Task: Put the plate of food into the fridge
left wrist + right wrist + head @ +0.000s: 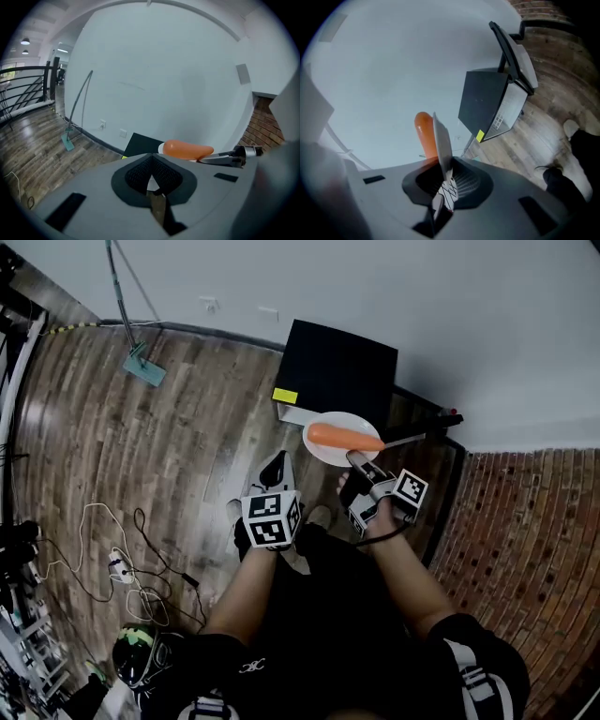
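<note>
— Starting with the biggest thing, what fills the head view?

— Mostly the wooden floor (141,446), across the left and middle. The white wall (422,296) runs along the top.

— And the fridge?

— The fridge (342,367) is a small black box at upper centre, standing against the wall. In the right gripper view its pale inside shows, so it is open.

— Where is the plate?

— The plate (330,420) is white and round. It sits just below the fridge in the frame, overlapping its lower edge, held in the air and not inside it.

— Who holds it?

— The right gripper (361,463), at centre right. Its jaws are nearly together, pinching the plate's near rim. Its own view shows the plate edge-on between the pads.

— The other claw?

— The left gripper (275,468) is at centre, just left of the plate and not touching it. Its jaws are closed with nothing between them.

— What is on the plate?

— One long piece of orange food (342,436), lying across it.

— Anything smaller?

— A mop (142,364) is at upper left, cables (122,563) lie at lower left, and there is a yellow sticker (284,396) on the fridge's lower-left corner.
</note>
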`<action>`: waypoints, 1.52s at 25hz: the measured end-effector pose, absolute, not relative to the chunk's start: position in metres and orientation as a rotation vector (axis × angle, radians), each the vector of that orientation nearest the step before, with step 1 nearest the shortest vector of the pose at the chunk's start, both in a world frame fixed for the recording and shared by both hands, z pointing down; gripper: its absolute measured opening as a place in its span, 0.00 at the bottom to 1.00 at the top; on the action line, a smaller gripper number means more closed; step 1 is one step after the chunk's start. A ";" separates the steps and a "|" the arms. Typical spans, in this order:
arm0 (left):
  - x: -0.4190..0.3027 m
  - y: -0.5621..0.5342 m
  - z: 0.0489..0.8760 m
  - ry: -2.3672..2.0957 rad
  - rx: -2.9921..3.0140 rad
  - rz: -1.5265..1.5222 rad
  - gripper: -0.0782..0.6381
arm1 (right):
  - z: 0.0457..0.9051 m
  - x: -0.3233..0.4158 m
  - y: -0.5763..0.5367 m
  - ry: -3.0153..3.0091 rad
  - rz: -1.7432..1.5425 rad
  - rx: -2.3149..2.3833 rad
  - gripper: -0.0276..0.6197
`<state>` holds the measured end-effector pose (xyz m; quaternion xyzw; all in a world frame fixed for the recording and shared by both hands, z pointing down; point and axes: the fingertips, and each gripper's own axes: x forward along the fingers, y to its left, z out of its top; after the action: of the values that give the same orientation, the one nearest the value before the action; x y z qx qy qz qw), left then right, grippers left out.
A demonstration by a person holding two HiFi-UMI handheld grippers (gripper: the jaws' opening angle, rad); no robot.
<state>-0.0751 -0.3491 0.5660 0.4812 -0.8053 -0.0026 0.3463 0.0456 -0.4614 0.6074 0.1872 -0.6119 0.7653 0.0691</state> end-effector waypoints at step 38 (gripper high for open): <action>-0.161 -0.367 0.939 -2.045 1.422 0.042 0.10 | 1.072 -0.125 -0.571 -1.970 2.488 0.938 0.12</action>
<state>-0.1606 -0.3674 0.9388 0.5410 -0.7778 0.0158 0.3195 -0.1252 -0.5712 1.0720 0.2825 -0.5932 0.7492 -0.0834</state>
